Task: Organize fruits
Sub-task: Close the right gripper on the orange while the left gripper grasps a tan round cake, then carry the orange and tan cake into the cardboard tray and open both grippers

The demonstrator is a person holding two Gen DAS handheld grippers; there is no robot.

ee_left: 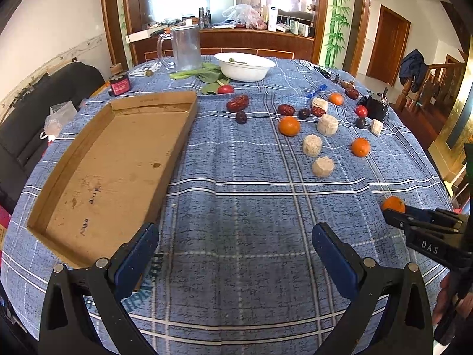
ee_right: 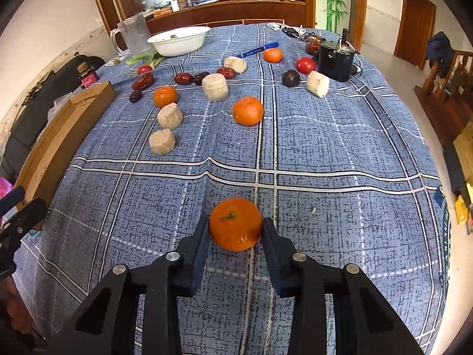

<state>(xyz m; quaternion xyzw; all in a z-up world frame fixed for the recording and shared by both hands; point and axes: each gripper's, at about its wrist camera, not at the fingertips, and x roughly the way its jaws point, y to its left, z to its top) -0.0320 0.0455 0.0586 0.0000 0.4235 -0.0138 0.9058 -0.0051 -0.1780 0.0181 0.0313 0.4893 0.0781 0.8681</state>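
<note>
mandarin [ee_right: 235, 224], near edge of blue plaid tablecloth [ee_right: 325, 148]: clamped between jaws of right gripper [ee_right: 235, 230]. cardboard tray [ee_left: 118, 162], left: holds no fruit yet. left gripper [ee_left: 236, 251]: jaws wide apart, holding nothing. far: three mandarins, red dates, tomatoes, pale chunks still loose. sorting barely begun.
</note>
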